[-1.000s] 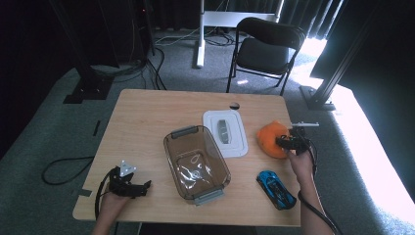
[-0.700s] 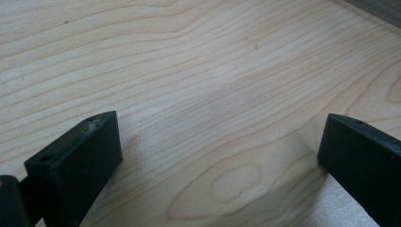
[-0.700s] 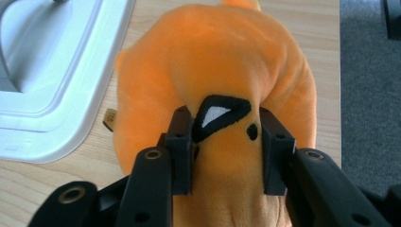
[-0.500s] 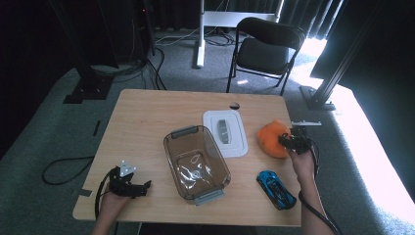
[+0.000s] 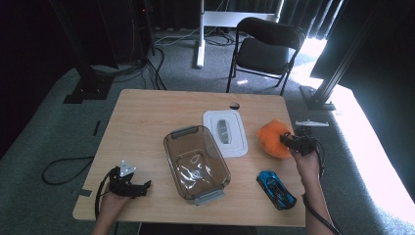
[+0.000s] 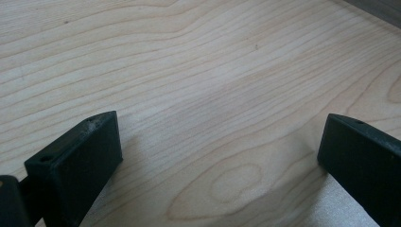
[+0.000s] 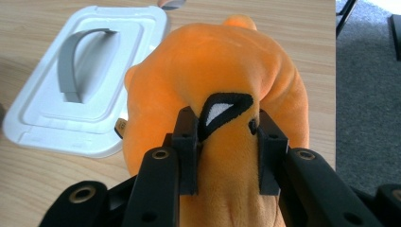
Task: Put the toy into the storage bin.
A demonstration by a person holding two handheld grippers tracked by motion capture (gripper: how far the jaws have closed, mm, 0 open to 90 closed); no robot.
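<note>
An orange plush toy sits at the table's right side, next to the white lid. My right gripper is shut on the plush toy; its black fingers pinch a fold of orange fabric with a black-and-white patch, having just closed on it. My left gripper rests at the table's near left corner, jaws wide apart over bare wood, with nothing between its fingers.
A clear plastic container stands open at the table's middle, the white lid with a grey handle behind it. A blue toy car lies near the front right edge. A black folding chair stands beyond the table.
My right gripper closed on the plush toy and rose slightly with it. The left gripper stayed where it was.
</note>
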